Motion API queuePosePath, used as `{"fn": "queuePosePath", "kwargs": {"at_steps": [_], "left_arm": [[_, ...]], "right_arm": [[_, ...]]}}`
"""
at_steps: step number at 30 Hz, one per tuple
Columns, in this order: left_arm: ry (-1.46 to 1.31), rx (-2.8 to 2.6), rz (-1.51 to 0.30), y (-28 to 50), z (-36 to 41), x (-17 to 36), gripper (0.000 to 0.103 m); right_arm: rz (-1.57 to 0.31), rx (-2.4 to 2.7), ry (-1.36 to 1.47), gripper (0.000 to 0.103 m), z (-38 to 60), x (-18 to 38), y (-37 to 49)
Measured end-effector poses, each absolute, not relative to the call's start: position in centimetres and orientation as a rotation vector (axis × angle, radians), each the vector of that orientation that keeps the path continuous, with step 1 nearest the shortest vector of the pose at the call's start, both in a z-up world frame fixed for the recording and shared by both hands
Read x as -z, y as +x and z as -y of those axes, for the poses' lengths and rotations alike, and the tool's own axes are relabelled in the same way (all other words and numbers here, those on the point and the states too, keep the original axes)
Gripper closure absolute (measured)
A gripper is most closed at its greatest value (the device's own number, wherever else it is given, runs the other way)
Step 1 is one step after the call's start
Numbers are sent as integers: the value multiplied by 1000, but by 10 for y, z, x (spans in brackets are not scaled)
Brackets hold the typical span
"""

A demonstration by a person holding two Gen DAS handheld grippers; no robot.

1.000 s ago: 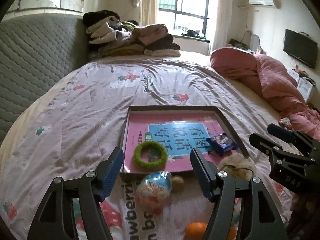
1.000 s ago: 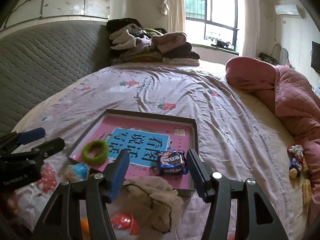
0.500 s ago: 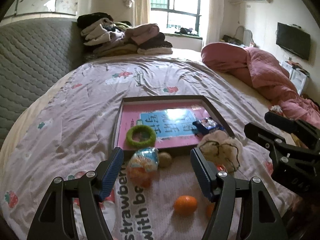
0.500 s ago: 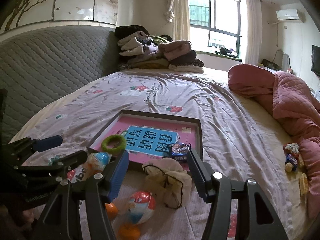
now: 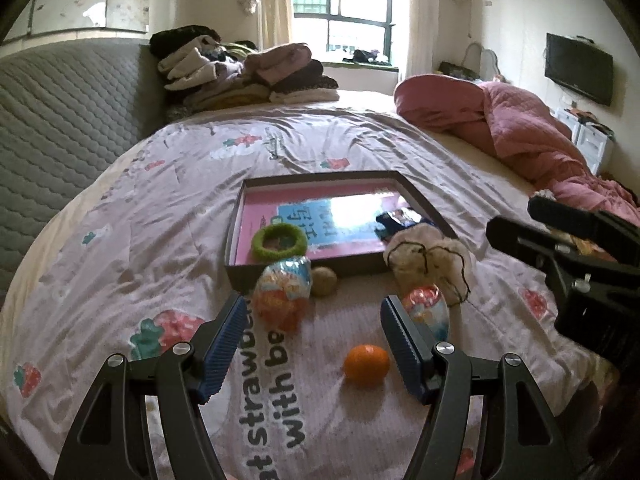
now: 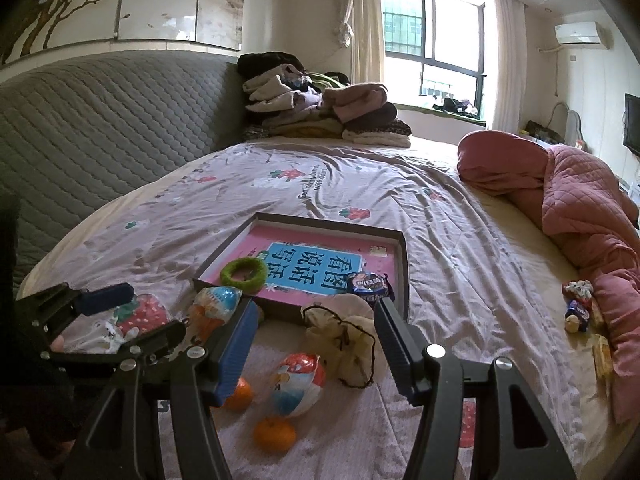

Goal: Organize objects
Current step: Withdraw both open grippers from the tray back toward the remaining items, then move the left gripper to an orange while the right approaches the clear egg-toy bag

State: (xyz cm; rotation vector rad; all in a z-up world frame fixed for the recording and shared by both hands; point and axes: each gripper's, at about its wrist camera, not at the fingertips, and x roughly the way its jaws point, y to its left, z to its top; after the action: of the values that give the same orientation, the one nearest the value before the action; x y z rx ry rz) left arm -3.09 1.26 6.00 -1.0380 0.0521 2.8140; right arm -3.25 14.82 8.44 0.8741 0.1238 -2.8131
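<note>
1. You hold both grippers above the bed, empty. Your left gripper (image 5: 312,332) has its fingers spread wide; so does your right gripper (image 6: 314,332).
2. The tray (image 5: 236,220) sits on the sheet ahead, with a green ring (image 5: 280,242) and a blue snack pack (image 6: 368,284) already inside on the pink book (image 6: 320,260).
3. Still loose in front of the tray: two toy eggs (image 5: 286,292) (image 5: 426,308), a brown ball (image 5: 324,282), a cloth pouch (image 6: 344,336) and two oranges (image 6: 276,434) (image 6: 240,396).
4. You seem to be between picks, choosing the next item.
5. The near egg lies just ahead of your left fingers: lower around its middle and close gently, since its rounded wrapper may slip or roll on the soft sheet.
6. The pouch, touching the tray's near edge, suits your right gripper.
</note>
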Motion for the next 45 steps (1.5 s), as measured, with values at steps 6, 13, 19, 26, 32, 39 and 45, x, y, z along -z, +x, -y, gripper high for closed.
{"fn": "queuePosePath", "kwargs": {"at_steps": [6,13,19,26,32,39,45], "left_arm": [[-1069,-2800,-81,-21,-17,-48,32],[-1101,-2780,-118,-13,-20,-38,32],[-1116,-2756,-129,-11,-23,-31,32],[-1150,-2728,-155,-9,-29,-16,32],[-1174,-2712,-162,-9,-31,-9,32],[-1185,-2696,-157,-7,-31,-6,32],[-1202,-2669,-137,-6,-31,1,32]], "right_arm": [[-116,2813,882,43,-148,-83,-25],[-118,2810,899,43,-149,-78,-18],[-123,2801,933,43,-150,-68,-15],[-143,2781,970,43,-146,-55,-11],[-157,2766,995,43,-143,-48,-13],[-174,2749,1021,43,-138,-40,-11],[-188,2735,1050,43,-135,-32,-11]]}}
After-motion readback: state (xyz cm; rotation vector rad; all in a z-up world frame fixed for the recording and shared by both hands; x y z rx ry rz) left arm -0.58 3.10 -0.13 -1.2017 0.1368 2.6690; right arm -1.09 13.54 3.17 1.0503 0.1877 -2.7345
